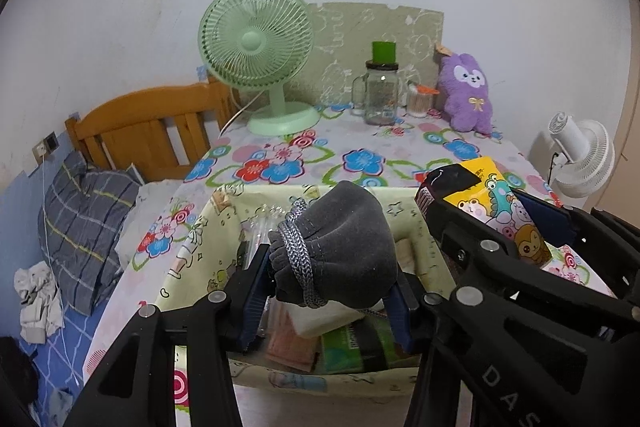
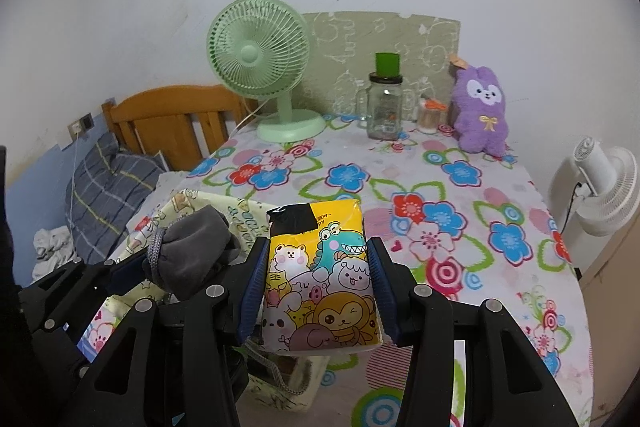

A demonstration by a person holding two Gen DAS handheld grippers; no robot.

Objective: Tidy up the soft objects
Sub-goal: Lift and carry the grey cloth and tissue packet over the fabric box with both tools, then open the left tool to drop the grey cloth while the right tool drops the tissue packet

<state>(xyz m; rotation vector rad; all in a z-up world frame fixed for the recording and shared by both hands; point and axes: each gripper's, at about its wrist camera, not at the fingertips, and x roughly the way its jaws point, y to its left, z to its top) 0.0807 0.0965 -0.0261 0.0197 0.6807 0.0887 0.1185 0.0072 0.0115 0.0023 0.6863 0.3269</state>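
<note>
Left gripper (image 1: 330, 283), black plastic with blue ribbed pads, jaws clamped on a soft grey velvet drawstring pouch (image 1: 340, 247), bulgy and rounded, neck cinched by a grey braided cord (image 1: 298, 255). The pouch is held over an open fabric storage box (image 1: 188, 251), pale yellow-green with cartoon print, soft walls; inside are flat packets, one green, one pinkish, details unclear. Right gripper (image 2: 318, 287), same build, jaws clamped on the sides of a yellow glossy plastic tissue pack (image 2: 320, 279), rectangular and squashy, printed with cartoon animals, black patch at the top; it's held just right of the box, above the table's floral cloth (image 2: 460, 211), smooth with blue, red and pink flowers. At the back of the table: mint-green plastic desk fan (image 1: 256, 47) with round grille, clear glass jar (image 1: 382, 95) with green cap, fuzzy purple plush rabbit (image 1: 466, 91) sitting upright. Left of the table: wooden slatted headboard (image 1: 148, 131), grey plaid pillow (image 1: 84, 219).
</note>
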